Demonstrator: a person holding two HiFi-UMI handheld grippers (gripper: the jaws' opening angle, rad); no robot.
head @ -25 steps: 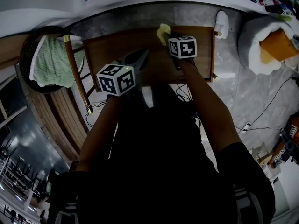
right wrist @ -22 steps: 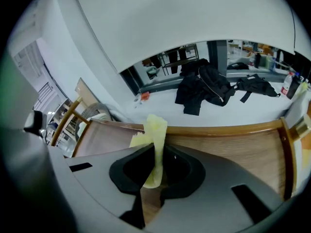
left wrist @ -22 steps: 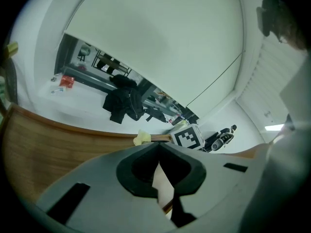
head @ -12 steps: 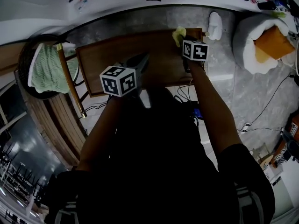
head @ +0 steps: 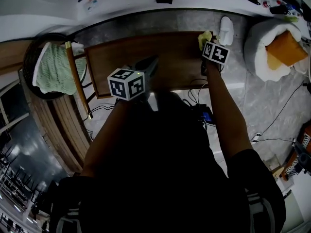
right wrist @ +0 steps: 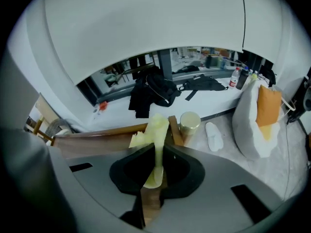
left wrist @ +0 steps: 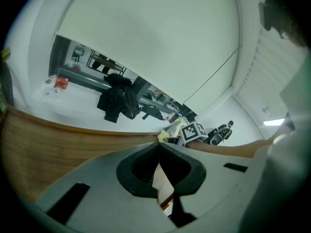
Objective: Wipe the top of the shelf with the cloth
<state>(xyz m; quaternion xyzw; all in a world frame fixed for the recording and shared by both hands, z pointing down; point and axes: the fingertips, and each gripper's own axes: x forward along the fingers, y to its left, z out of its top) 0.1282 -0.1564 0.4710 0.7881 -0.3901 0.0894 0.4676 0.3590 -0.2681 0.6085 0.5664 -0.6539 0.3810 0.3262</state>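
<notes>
Head view. Looks steeply down on a brown wooden shelf [head: 165,50], its top running left to right. Finds the left gripper [head: 153,62] above the middle of that top, near the front edge. Finds the right gripper [head: 208,42] at the far right corner, with a yellow cloth [head: 204,36] at its tip, lying on the wood. Just beyond that corner, on the floor, a white slipper [head: 226,28].

Left gripper view. Shows both jaws pressed together, tips meeting, nothing between them. Past them, the wood of the shelf and, farther off, the cloth at the other gripper.

Right gripper view. Shows the jaws clamped on the cloth, a thin yellow fold pinched between them and spreading out ahead onto the right end of the shelf. Just beside it, at the corner, a round brass-coloured cap [right wrist: 189,122].
</notes>
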